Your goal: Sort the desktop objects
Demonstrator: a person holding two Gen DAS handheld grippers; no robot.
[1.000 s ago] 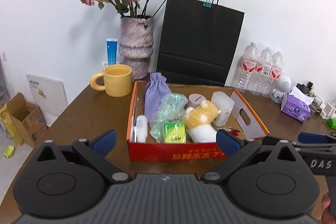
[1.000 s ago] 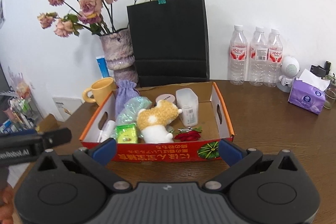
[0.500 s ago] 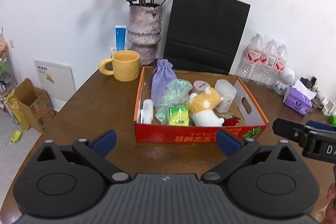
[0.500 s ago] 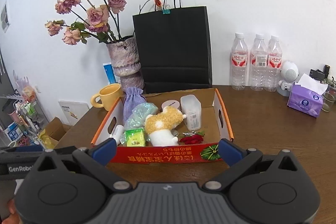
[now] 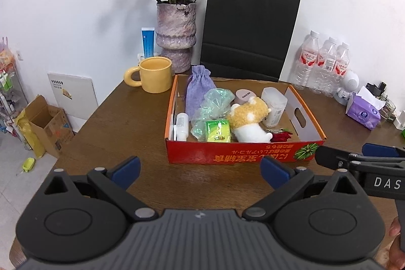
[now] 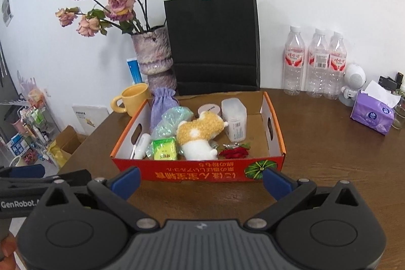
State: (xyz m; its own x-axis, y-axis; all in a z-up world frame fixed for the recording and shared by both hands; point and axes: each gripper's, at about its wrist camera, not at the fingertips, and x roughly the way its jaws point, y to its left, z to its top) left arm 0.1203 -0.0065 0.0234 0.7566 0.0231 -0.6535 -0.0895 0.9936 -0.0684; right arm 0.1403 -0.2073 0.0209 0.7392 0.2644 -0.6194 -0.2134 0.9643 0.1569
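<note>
While both tools hang short of the box, nothing is gripped: left tool (image 5: 200,170) has its blue pads spread wide over bare brown surface (image 5: 126,123), and right tool (image 6: 201,180) is spread the same way, pads just shy of the box's near wall.

Orange cardboard box (image 6: 197,172) sits mid-surface w/ red printed front. Inside, left to right: white tube (image 6: 141,144) along the left wall, lilac drawstring pouch (image 6: 162,105) at the back, crinkly green plastic bag (image 6: 172,118) fwd of it, green packet (image 6: 164,149) at the front, plush toy (image 6: 198,136) lying on its side in the middle, pink round tin (image 6: 208,109) behind it, clear lidded container (image 6: 234,118) upright towards the back, red rose (image 6: 235,152) flat near the front. The plush leans over the bag and packet, so those are partly blocked.

Around the box: yellow mug (image 5: 153,74) just beside its back-left corner, stone-look vase (image 5: 176,34) of dried roses behind that, blue-white tube (image 5: 148,42) against the wall. Black paper bag (image 5: 249,29) stands right behind the box. Three water bottles (image 6: 315,62) to the right, then a small white robot-like gadget (image 6: 353,82) and a purple tissue pack (image 6: 372,114).

Off the left edge, an open carton (image 5: 48,125) on the floor.
</note>
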